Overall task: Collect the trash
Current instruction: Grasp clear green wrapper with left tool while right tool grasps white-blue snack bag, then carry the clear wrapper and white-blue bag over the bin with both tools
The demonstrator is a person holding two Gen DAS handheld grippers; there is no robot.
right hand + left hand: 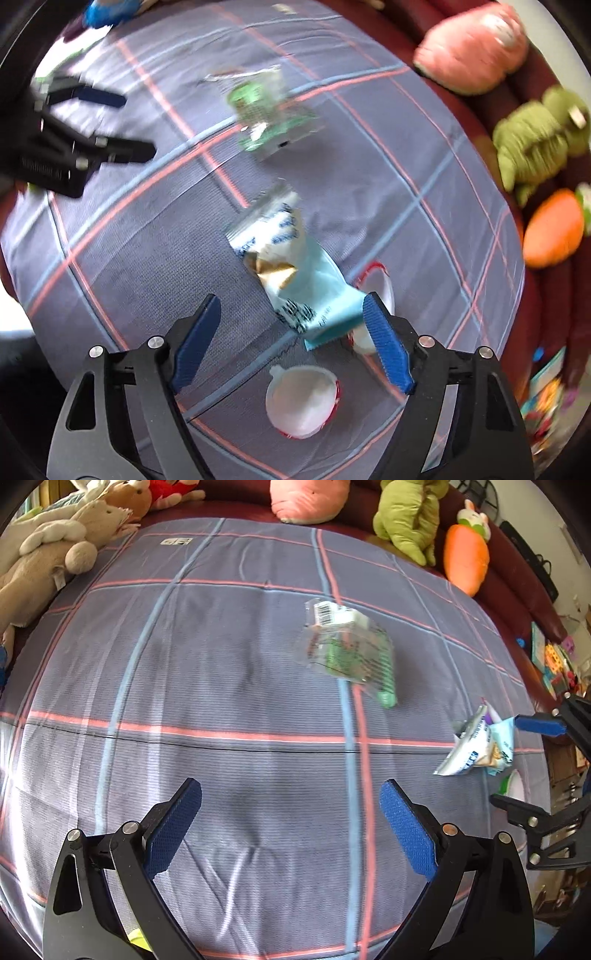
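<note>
A clear plastic wrapper with green print (pixel 349 646) lies on the plaid bedsheet (pixel 221 672), ahead and right of my open, empty left gripper (pixel 290 812). A light blue and white snack wrapper (pixel 480 744) lies further right. In the right wrist view that snack wrapper (pixel 291 269) lies between my fingers, its near end against the right fingertip (pixel 380 325). My right gripper (pixel 291 317) is open. A white foil lid (pixel 301 398) and a white cup (pixel 373 295) lie under it. The green-print wrapper (pixel 269 110) lies beyond.
Plush toys line the dark red headboard: rabbits (pixel 55 542), a pink toy (pixel 306 498), a green toy (pixel 410 517), an orange carrot (pixel 465 561). Toys and books (pixel 554 661) sit off the bed at right. The left gripper shows in the right wrist view (pixel 122 125).
</note>
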